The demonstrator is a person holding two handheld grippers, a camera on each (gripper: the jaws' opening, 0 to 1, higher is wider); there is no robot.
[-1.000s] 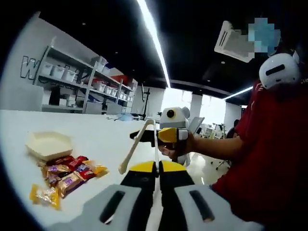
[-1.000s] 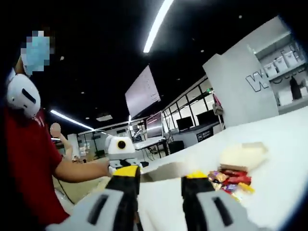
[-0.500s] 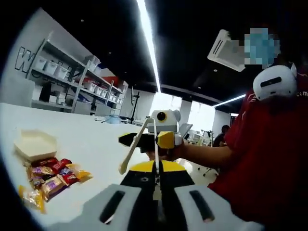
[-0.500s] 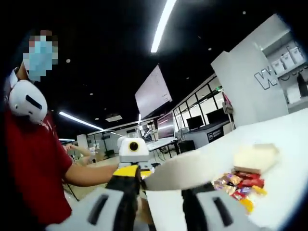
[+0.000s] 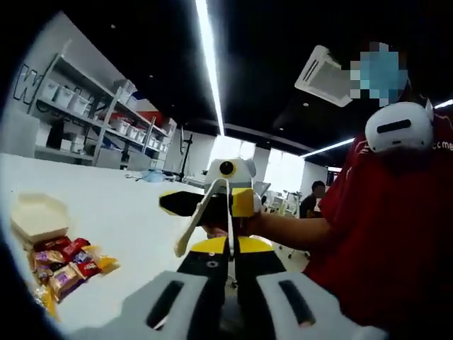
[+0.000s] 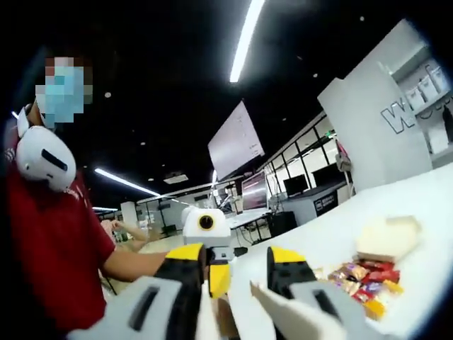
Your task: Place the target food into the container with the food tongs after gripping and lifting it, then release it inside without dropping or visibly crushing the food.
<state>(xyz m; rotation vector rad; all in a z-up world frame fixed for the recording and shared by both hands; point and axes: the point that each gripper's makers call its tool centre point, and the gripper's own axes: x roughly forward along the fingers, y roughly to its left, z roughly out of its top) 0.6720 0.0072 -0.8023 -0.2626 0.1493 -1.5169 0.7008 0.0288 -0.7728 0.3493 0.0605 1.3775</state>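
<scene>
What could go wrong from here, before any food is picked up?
1. The tongs are in the air between both tools. The left hand-held gripper pinches one thin arm, while the right hand-held gripper looks open around them, so they may slip or twist.
2. The wrapped candies lie piled right beside the container, so the tongs might catch several at once or nudge it.

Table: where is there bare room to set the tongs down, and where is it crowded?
Free: the white table between the container and the tongs, and beyond the container toward the shelves. Crowded: the snack pile packed against the container's near side.
</scene>
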